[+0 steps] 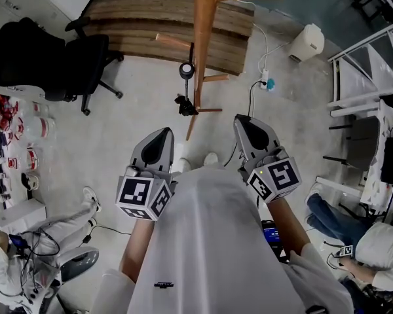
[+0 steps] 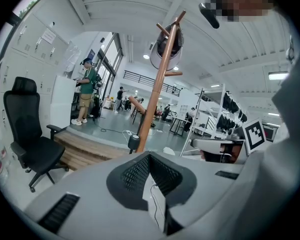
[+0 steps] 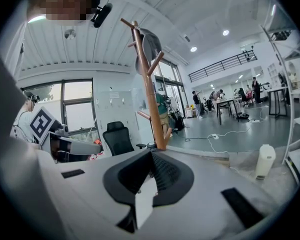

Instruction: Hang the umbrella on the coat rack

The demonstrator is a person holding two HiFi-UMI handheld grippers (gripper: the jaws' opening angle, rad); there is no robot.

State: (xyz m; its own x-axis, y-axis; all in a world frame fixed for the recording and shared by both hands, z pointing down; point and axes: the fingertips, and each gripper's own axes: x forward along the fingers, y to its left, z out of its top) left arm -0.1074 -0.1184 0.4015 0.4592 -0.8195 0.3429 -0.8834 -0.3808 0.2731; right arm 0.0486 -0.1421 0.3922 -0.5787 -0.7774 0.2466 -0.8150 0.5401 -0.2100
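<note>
Wooden rack (image 1: 205, 38) runs off the top edge. The dark umbrella (image 1: 186, 70) hangs just left of its pole, details unclear. Left hand-held gripper (image 1: 164, 132) and right hand-held gripper (image 1: 242, 119), near the rack, are pressed together, empty.

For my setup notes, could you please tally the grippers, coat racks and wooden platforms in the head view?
grippers: 2, left gripper and right gripper
coat rack: 1
wooden platform: 1
Total: 4
</note>
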